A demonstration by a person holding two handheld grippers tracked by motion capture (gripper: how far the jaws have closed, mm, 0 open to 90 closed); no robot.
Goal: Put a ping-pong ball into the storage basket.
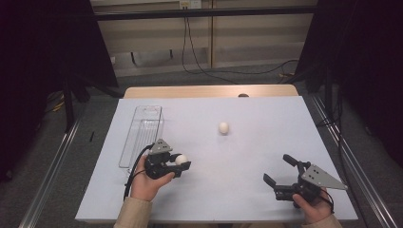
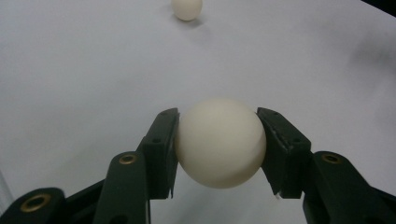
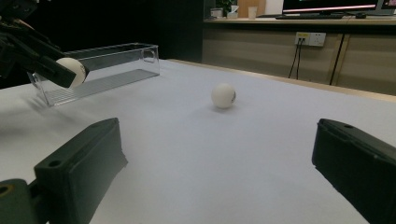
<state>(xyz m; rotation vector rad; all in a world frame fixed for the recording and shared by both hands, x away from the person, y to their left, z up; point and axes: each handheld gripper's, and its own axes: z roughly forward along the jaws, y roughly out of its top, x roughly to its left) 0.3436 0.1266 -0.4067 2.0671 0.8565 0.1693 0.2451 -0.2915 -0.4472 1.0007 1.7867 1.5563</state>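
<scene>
My left gripper [image 1: 181, 163] is shut on a white ball [image 1: 180, 159] and holds it just above the white table [image 1: 247, 190] at the front left. Seen along its jaws, the held ball [image 2: 219, 142] is squeezed between both pads. A second white ball [image 1: 223, 128] lies loose near the table's middle; it is also the far ball [image 2: 187, 8] and the ball [image 3: 223, 95] ahead of my right gripper. My right gripper [image 1: 279, 170] stands open at the front right with nothing between its fingers [image 3: 79, 170]. From there the left gripper's ball [image 3: 72, 72] hangs in front of the tray.
A clear plastic tray [image 1: 142, 130] lies lengthwise on the table's left side, just behind my left hand; it is the clear tray [image 3: 100, 70] in the right gripper view. A wooden edge [image 1: 209, 91] borders the table's far side. Cables trail on the floor beyond.
</scene>
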